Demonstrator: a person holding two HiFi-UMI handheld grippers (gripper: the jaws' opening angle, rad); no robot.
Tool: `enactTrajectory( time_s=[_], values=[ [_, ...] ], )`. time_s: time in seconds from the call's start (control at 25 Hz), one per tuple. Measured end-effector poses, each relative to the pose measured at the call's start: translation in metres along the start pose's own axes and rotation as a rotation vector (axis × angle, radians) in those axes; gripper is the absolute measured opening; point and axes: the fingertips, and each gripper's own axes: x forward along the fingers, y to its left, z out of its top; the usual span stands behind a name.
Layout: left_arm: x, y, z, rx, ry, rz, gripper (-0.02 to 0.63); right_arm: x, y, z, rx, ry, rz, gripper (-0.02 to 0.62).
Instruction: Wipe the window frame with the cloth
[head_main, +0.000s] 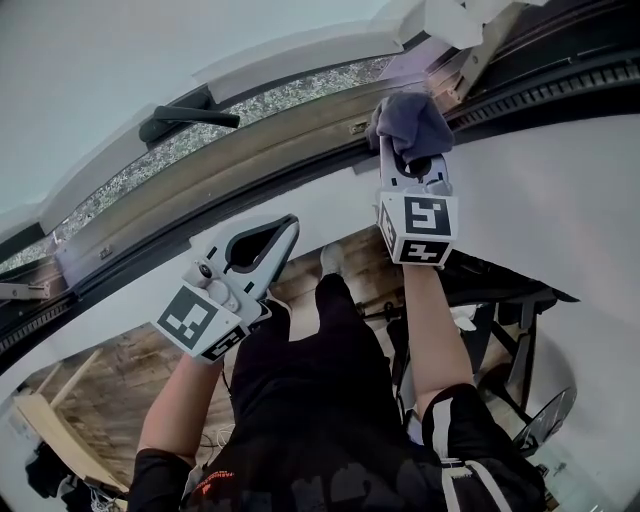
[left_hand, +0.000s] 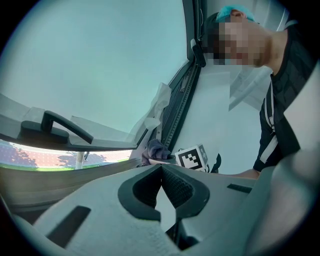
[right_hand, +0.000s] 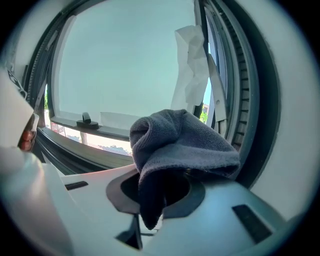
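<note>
Head view first: the right gripper (head_main: 411, 160) points toward 12 o'clock. The crumpled grey-blue microfibre cloth (head_main: 410, 122) covers its jaw tips and touches the long beige and black window frame (head_main: 250, 150), at about 1 o'clock in the picture. The left gripper (head_main: 288, 228) is well apart from the cloth, at about 8 o'clock from the right one, and it points toward 2 o'clock above the white sill (head_main: 560, 190).

Left gripper view: the two jaws meet at their tips and nothing is between them. The cloth is far ahead, at 12 o'clock from the tips, beside the marker cube of the right gripper. A black lever-shaped window handle (left_hand: 55, 130) is at 9 o'clock.

Right gripper view: the jaws are closed on the cloth. One dark fold hangs down between them toward 6 o'clock, and the bulk of the cloth is bunched over the tips at 12 o'clock. Behind it, a crumpled strip of white film (right_hand: 192, 60) hangs on the frame at 12 o'clock.
</note>
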Motion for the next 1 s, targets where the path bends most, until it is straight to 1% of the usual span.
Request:
enactTrajectory(
  time_s=[0.36,0.76,1.0],
  values=[
    [-0.024,0.003,0.001,0.0,-0.018,0.021,0.02,-0.002,0.037,0.004,-0.015,-0.003,0.048,0.049],
    [-0.044,0.003,0.006,0.01,-0.036,0.047,0.02,-0.006,0.081,0.008,-0.037,-0.005,0.121,0.049],
    [-0.053,0.001,0.012,0.02,-0.047,0.067,0.02,-0.01,0.116,0.016,-0.05,-0.017,0.205,0.049]
  ],
)
